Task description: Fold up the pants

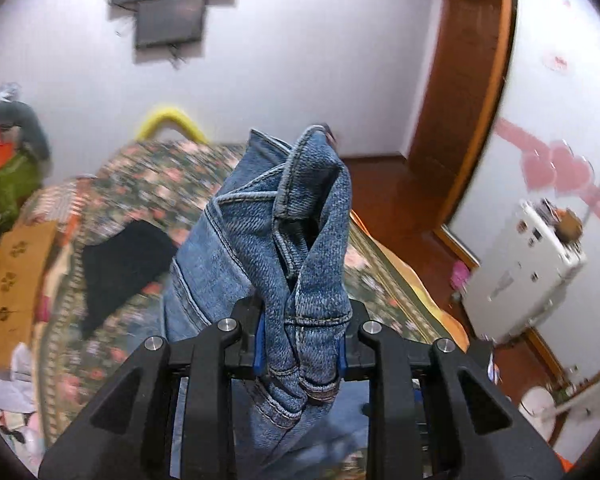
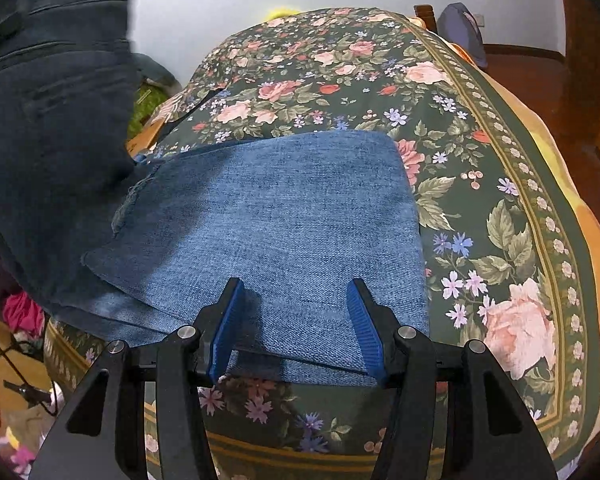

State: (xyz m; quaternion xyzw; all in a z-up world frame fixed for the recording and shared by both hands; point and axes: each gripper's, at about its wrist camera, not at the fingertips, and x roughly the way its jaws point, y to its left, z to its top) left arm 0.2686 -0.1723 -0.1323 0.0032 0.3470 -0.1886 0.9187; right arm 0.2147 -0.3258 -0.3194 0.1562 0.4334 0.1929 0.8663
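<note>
Blue jeans [image 1: 260, 220] are bunched at the waistband between the blue pads of my left gripper [image 1: 302, 320], which is shut on them and holds them up above the bed. In the right wrist view a flat, folded stretch of the jeans [image 2: 280, 208] lies on the floral bedspread [image 2: 480, 160]. The lifted part of the jeans [image 2: 56, 140] hangs dark and blurred at the left. My right gripper [image 2: 295, 284] stands open over the near edge of the flat denim, a blue pad on either side and nothing pinched between them.
A black garment [image 1: 120, 268] lies on the bed beyond the jeans. A pile of clothes [image 1: 8, 184] sits at the far left. To the right are a wooden door frame [image 1: 460, 100], wooden floor and a white appliance [image 1: 528, 276]. The bed's orange edge [image 2: 580, 208] drops off at the right.
</note>
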